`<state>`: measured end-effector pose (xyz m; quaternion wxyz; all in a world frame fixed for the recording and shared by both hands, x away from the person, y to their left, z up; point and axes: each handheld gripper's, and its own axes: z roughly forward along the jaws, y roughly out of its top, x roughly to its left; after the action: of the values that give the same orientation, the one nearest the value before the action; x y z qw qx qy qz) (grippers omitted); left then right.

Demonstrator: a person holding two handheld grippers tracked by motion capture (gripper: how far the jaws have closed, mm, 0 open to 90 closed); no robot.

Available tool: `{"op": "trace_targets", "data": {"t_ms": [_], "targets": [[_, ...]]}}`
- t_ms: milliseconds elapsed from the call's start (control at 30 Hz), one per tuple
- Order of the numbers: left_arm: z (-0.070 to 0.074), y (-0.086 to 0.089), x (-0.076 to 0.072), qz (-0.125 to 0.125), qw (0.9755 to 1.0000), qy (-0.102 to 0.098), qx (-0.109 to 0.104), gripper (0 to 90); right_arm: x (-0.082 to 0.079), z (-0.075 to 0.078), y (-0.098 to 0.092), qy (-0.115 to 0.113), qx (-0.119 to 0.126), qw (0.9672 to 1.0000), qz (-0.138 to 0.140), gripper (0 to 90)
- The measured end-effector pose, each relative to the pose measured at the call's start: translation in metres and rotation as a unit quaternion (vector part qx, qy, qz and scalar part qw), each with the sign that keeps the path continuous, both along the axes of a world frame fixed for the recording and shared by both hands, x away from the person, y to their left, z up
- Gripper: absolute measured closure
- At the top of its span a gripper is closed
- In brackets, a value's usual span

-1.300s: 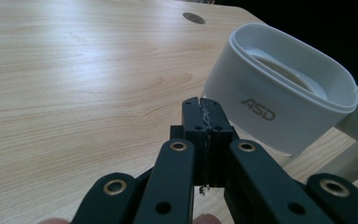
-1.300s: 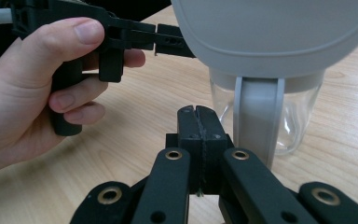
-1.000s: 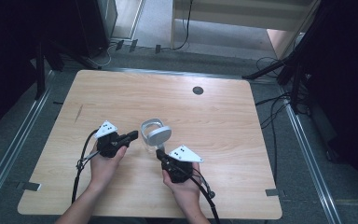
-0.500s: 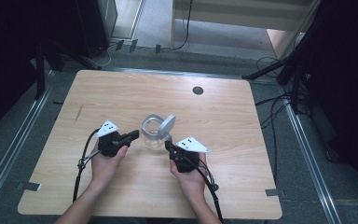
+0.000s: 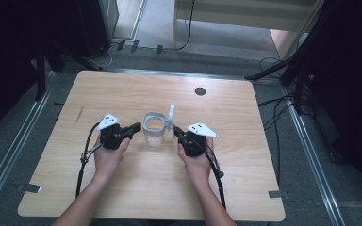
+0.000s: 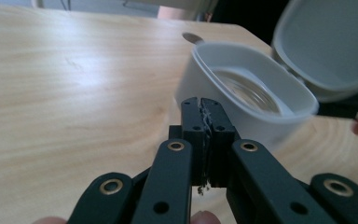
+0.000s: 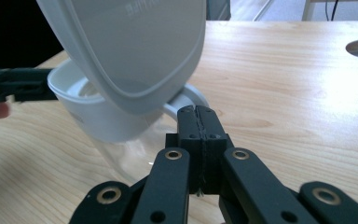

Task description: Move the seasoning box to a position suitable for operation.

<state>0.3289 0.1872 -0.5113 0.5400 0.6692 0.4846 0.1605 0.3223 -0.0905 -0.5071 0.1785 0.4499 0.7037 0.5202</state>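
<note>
Clear container [image 5: 154, 129] with white rim sits mid-desk, slightly toward the near edge; hinged lid [image 5: 171, 116] stands upright on its right side. Bare wood desk [image 5: 122, 89] all round; cable hole [image 5: 200, 91] near far edge. Grey floor, cables beyond. Left gripper [image 5: 135, 127] and right gripper [image 5: 175, 130] flank the container, jaws pressed together, empty.

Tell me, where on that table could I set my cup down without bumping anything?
The far half of the table is bare wood, from the far edge to the round hole. The right side beyond the right tongs is bare too. It is crowded mid-table: the open-lidded jug sits between the right tongs and the left tongs, with forearms behind.
</note>
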Motion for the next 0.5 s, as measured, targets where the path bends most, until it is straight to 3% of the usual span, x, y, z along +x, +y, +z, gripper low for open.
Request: {"op": "trace_targets", "data": {"t_ms": [100,167,233,367,433,500], "targets": [[-0.001,0.002,0.016,0.017,0.9998,0.005,-0.002,90.0,-0.011,0.000,0.006,-0.017,-0.014,0.9997,0.014,90.0],[-0.004,0.002,0.025,0.014,0.9998,0.010,-0.005,90.0,-0.018,-0.001,0.011,-0.023,-0.025,0.9992,0.021,90.0],[-0.007,0.000,0.037,0.001,0.9998,0.017,-0.006,90.0,-0.020,-0.003,0.015,-0.014,-0.021,0.9995,0.020,89.6],[-0.011,-0.003,0.057,-0.027,0.9993,0.022,-0.014,89.6,-0.022,-0.012,0.024,0.012,-0.002,0.9999,-0.002,65.7],[-0.011,-0.005,0.064,-0.036,0.9991,0.015,-0.013,89.6,-0.024,-0.014,0.031,0.000,0.001,0.9999,-0.015,52.1],[-0.012,-0.004,0.071,-0.046,0.9988,0.013,-0.009,90.0,-0.024,-0.014,0.035,-0.001,0.006,0.9999,-0.016,50.5]]}}
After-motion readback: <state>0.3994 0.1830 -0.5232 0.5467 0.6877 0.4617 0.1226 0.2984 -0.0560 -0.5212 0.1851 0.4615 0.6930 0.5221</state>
